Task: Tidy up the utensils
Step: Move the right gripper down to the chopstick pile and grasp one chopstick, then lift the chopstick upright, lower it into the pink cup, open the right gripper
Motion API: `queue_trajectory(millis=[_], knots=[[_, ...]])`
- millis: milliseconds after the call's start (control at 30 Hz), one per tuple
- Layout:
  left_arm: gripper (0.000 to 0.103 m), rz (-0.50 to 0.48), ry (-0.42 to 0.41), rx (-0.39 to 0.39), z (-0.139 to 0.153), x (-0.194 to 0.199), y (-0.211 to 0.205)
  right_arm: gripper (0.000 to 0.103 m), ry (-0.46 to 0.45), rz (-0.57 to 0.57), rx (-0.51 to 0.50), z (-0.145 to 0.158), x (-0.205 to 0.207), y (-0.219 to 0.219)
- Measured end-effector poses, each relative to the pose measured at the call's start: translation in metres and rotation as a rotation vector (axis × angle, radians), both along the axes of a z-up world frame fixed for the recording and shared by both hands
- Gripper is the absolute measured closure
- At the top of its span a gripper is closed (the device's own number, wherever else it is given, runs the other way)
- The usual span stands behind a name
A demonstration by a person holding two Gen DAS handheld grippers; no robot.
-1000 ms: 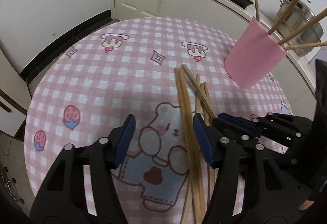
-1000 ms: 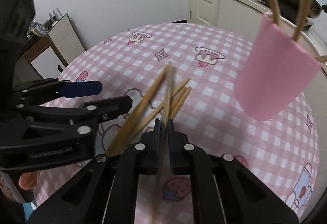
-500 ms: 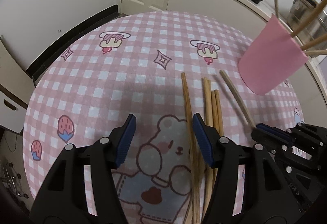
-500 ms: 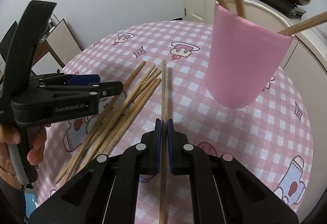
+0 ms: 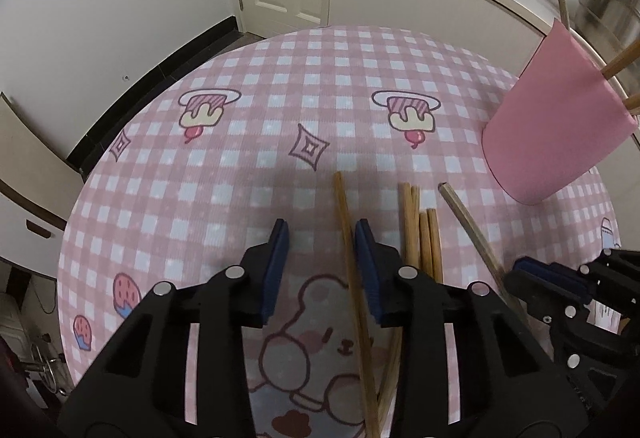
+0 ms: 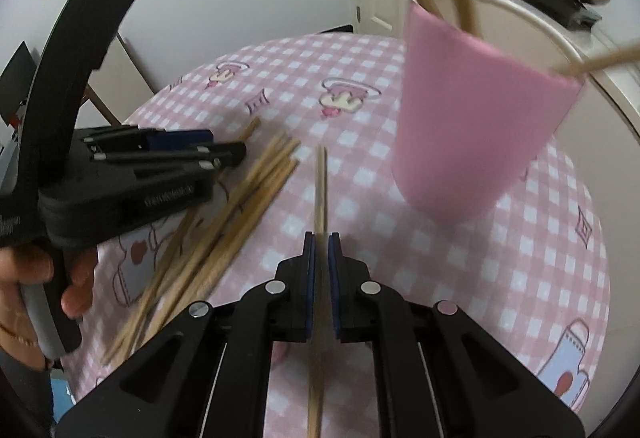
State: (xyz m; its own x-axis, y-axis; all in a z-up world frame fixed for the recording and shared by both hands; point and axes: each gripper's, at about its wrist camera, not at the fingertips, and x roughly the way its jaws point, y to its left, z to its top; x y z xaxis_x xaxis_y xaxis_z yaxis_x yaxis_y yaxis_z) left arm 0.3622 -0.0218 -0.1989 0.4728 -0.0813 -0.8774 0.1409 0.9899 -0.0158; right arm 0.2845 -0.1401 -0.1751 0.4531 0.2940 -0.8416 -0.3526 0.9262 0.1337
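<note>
Right hand-held gripper (image 6: 322, 238): clenching a single chopstick (image 6: 320, 182) low on its shaft, most of the stick pointing forward toward the pink cup (image 6: 472, 118).
Left hand-held gripper (image 5: 322, 242): hanging released above the tabletop (image 5: 240, 158), its jaws straddling one loose chopstick (image 5: 352, 258) without pressing on it.
Pile: the remaining chopsticks (image 6: 224, 222) are lying fanned and overlapping on the bear print, near the cup but not touching it.
Cup: standing upright near the tabletop edge, several sticks already leaning out of it at wide angles.
Risk one: the gripped stick is looking blurred, and with a hold this low it could be pivoting between the pads and missing the rim.
Risk two: its tip could be knocking the sticks fanning out of the cup; a light cup so close to the edge might be tipping or sliding off.
Risk three: the left jaws, closing where sticks are crossing, could be pinching two at once or flicking a neighbour away.
Risk four: both grippers are working close together, so a clash is looking possible.
</note>
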Motion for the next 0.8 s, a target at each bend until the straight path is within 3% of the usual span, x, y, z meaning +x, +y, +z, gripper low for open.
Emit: queue_trajectory(millis=[167, 300, 567, 800], knots=[[0.075, 0.001, -0.001, -0.002, 0.0, 0.005, -0.003, 0.094, -0.029, -0.016, -0.037, -0.003, 0.016, 0.016], [0.095, -0.013, -0.003, -0.016, -0.001, 0.007, -0.005, 0.094, -0.029, -0.028, -0.052, -0.011, 0.027, 0.023], [0.097, -0.02, -0.022, -0.088, 0.011, -0.004, -0.004, 0.099, -0.064, -0.034, -0.02, -0.002, 0.021, 0.02], [0.097, -0.045, -0.115, -0.128, 0.063, -0.041, 0.006, 0.099, -0.159, -0.005, 0.037, 0.043, -0.013, 0.019]])
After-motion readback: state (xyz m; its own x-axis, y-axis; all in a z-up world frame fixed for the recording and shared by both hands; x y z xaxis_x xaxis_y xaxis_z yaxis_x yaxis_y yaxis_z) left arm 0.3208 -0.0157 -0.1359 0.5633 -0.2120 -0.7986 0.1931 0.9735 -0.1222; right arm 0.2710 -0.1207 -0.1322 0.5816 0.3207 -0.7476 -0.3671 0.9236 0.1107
